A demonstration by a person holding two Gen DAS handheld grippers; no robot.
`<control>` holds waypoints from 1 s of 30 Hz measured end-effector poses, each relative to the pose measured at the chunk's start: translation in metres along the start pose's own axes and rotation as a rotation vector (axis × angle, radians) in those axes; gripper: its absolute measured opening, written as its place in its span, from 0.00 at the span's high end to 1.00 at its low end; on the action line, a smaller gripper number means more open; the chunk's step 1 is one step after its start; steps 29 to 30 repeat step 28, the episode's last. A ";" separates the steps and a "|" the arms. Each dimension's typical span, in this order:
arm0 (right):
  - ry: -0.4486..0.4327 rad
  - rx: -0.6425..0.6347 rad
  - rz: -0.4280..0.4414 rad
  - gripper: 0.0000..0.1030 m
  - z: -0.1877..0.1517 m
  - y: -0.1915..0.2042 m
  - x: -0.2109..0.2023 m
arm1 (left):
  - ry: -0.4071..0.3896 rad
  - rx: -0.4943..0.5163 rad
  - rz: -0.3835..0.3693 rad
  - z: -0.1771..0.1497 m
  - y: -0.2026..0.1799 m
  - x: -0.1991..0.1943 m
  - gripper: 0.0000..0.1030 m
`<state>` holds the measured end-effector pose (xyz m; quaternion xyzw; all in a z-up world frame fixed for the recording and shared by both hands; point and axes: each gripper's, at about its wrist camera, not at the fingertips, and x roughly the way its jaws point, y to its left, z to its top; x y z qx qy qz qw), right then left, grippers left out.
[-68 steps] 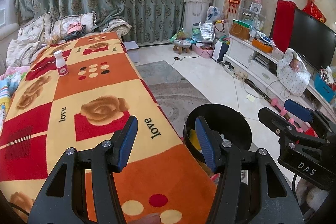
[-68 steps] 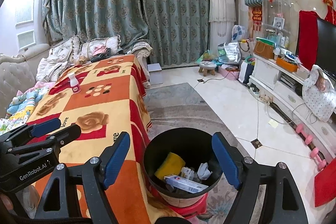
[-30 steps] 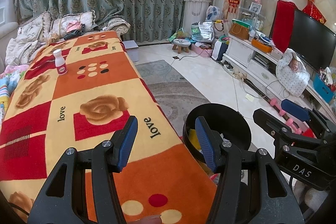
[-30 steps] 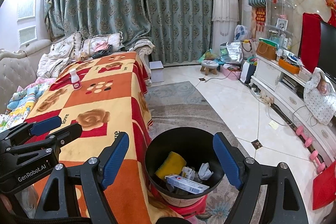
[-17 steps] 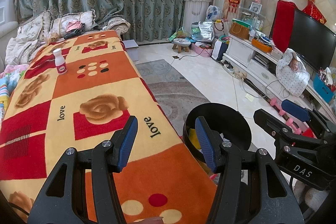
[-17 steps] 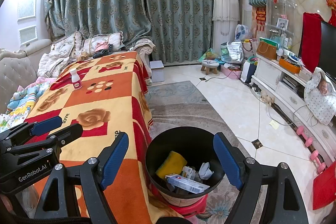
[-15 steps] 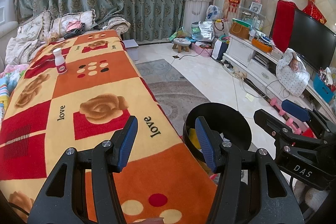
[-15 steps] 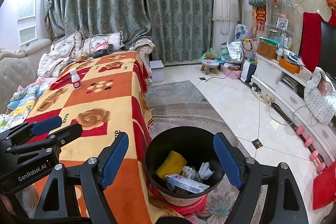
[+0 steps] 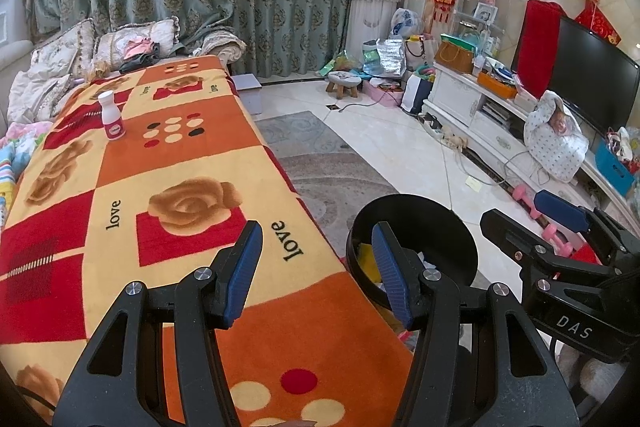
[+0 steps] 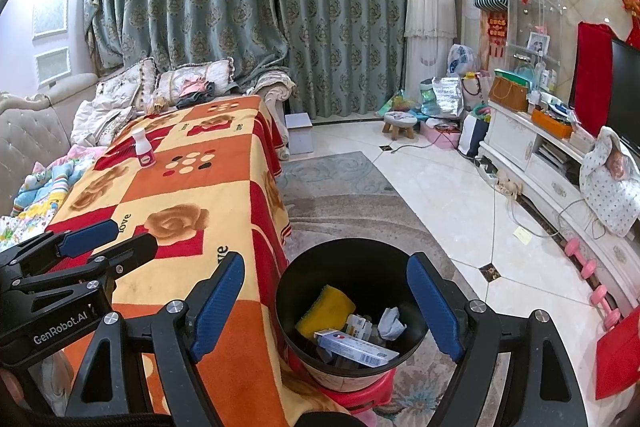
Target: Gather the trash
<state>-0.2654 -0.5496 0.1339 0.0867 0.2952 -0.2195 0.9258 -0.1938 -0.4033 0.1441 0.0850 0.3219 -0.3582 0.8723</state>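
Note:
A small white bottle with a pink label [image 9: 111,116] stands upright at the far end of the orange patterned blanket [image 9: 168,163]; it also shows in the right wrist view [image 10: 143,148]. A black trash bin [image 10: 344,311] stands beside the blanket's near right edge and holds a yellow sponge [image 10: 326,309], a carton and crumpled paper. My left gripper [image 9: 316,267] is open and empty over the blanket's near edge. My right gripper [image 10: 326,301] is open and empty above the bin.
A grey rug [image 10: 340,199] and tiled floor lie right of the blanket. A white TV cabinet [image 10: 532,155] with clutter runs along the right wall. Pillows [image 9: 132,43] and clothes pile up at the blanket's far end. Pink dumbbells [image 10: 592,283] lie on the floor.

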 end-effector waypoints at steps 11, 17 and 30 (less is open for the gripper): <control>0.014 -0.001 -0.001 0.21 -0.002 -0.002 0.003 | 0.015 -0.007 -0.018 -0.003 0.001 0.006 0.46; 0.028 -0.009 0.000 0.21 -0.004 -0.004 0.008 | 0.020 -0.012 -0.021 -0.004 0.001 0.008 0.46; 0.054 -0.026 0.004 0.20 -0.003 0.002 0.018 | 0.019 -0.014 -0.027 -0.005 0.011 0.014 0.46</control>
